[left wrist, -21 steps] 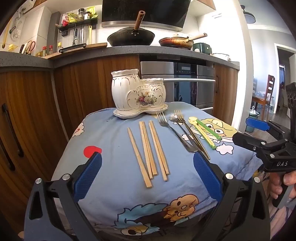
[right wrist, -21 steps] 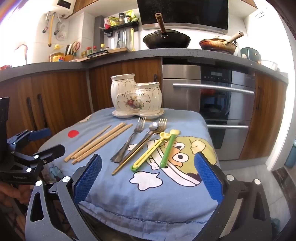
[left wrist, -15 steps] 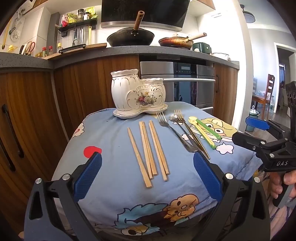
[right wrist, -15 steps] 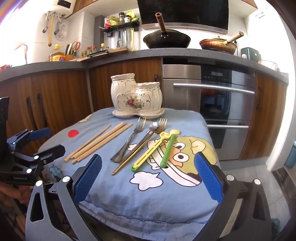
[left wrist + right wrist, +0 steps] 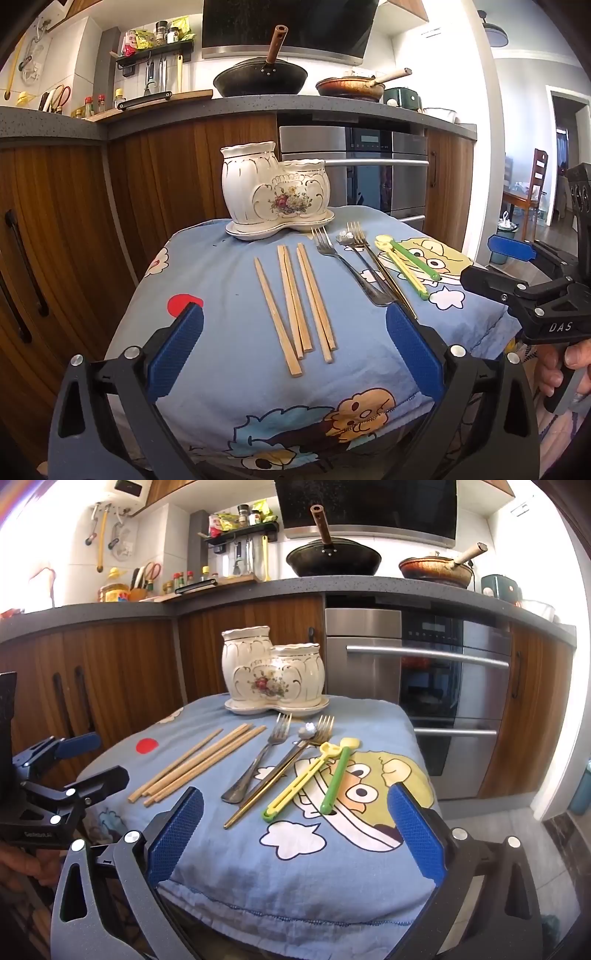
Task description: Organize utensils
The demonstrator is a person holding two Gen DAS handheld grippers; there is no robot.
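Utensils lying sorted in rows: chopsticks [image 5: 295, 306] centre frame, forks [image 5: 343, 266] right, feeding ceramic holder [image 5: 275, 188] above. Left gripper [image 5: 293, 354] and right gripper [image 5: 293, 830] both hanging released, grasping nothing.

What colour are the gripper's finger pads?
Blue pads, clearest in the right wrist view.
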